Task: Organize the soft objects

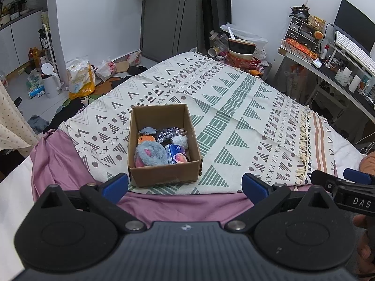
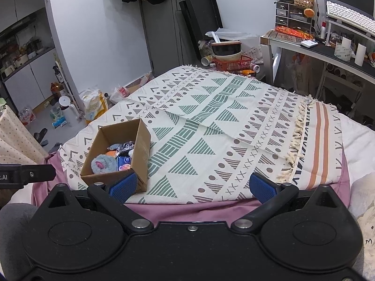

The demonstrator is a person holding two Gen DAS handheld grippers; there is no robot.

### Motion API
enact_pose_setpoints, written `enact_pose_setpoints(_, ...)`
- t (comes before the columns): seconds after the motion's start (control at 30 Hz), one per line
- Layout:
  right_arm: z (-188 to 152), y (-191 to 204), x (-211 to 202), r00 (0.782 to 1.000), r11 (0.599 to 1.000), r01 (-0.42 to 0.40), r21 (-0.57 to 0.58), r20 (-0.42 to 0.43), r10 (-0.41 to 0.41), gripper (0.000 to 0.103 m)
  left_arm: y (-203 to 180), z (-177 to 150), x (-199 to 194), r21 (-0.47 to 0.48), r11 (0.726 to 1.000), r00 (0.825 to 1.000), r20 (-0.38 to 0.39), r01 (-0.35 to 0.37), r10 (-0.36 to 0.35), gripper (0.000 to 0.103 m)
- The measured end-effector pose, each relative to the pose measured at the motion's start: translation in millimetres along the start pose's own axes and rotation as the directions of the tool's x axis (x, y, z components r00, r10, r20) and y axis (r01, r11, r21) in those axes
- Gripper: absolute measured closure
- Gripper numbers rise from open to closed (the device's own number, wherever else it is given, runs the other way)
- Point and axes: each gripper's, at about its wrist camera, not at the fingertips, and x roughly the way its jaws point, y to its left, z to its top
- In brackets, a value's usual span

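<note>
Brown box [image 1: 164,173] on cream blanket [image 1: 234,107] w/ green triangles; grey-pink plush [image 1: 151,155]; purple sheet [image 1: 178,203].

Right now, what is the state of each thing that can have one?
cardboard box: open, upright, partly filled
grey plush toy: inside the box
blue tissue pack: inside the box
left gripper: open, empty
right gripper: open, empty
</note>
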Motion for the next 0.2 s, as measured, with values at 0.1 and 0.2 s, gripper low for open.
enact_pose_setpoints(0.1, -0.5, 1.2, 1.9, 1.000, 1.000, 0.000, -0.005, -0.005, 0.000, 0.000, 1.1, -0.2, 0.9, -0.001, 1.000, 1.000, 0.000, -0.002, 0.002, 0.001)
enact_pose_setpoints(0.2, 0.0, 0.4, 5.2, 1.000, 1.000, 0.001, -0.004, -0.012, -0.001, 0.000, 1.8, 0.2, 3.3, -0.002, 1.000, 1.000, -0.001, 0.000, 0.000, 0.001)
